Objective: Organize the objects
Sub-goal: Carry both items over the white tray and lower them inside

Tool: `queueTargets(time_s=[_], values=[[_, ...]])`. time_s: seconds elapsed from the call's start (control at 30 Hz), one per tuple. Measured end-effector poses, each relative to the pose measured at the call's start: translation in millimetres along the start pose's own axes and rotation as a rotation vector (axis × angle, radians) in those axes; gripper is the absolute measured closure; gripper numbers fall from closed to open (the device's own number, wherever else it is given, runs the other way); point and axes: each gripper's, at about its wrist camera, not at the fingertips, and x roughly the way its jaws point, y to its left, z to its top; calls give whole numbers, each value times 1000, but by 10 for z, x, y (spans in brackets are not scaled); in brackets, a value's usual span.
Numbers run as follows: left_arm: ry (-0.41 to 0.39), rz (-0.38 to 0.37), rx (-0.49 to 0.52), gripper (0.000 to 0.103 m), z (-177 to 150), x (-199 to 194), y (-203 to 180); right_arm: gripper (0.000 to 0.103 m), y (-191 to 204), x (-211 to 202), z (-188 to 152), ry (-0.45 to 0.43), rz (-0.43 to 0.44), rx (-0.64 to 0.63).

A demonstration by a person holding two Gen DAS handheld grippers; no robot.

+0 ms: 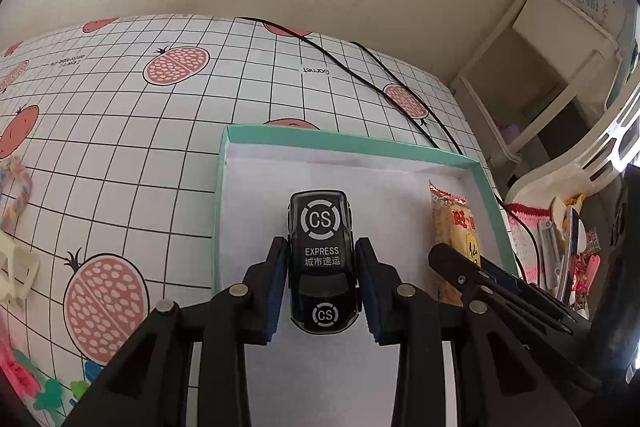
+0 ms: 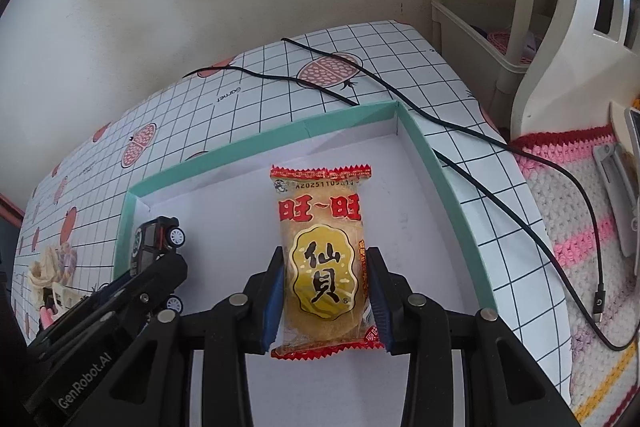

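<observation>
Now | left gripper point(image 1: 322, 281) jaws grasping toy car point(image 1: 321, 259) | right gripper point(image 2: 326, 297) jaws grasping cracker packet point(image 2: 323, 259)

A: Bench point(image 1: 248, 99) surface?
B: White cover with a black grid and a pink pomegranate print.

A: What lies directly on it?
B: A shallow teal-rimmed box point(image 1: 222, 187), white inside, near the right end. A black cable point(image 2: 460, 123) runs across the cover behind the box and drops off the right edge.

A: Left side?
B: A pastel braided cord point(image 1: 18, 183), a cream clip point(image 1: 16, 275), and small pink and green bits point(image 1: 48, 391) at the near edge; too blurred to identify.
</observation>
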Motion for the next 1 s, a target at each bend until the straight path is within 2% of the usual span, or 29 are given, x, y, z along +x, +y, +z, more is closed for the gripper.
queueTargets(time_s=[0.27, 0.63, 0.7, 0.77, 0.87, 1.0], values=[[5, 22, 35, 68, -21, 35, -110, 60, 1, 7, -2, -4, -4, -12], [-43, 35, 84, 64, 26, -284, -218, 60, 38, -161, -45, -17, -29, -26], [-51, 43, 82, 56, 31, -337, -201, 59, 61, -191, -56, -21, -31, -33], [-60, 53, 73, 42, 37, -387, -160, 51, 68, -212, -62, -25, -38, -33], [-51, 51, 58, 36, 43, -429, -97, 44, 78, -237, -71, -30, -40, -31], [-48, 85, 69, 30, 44, -447, -58, 38, 111, -250, -70, -36, -54, -37]])
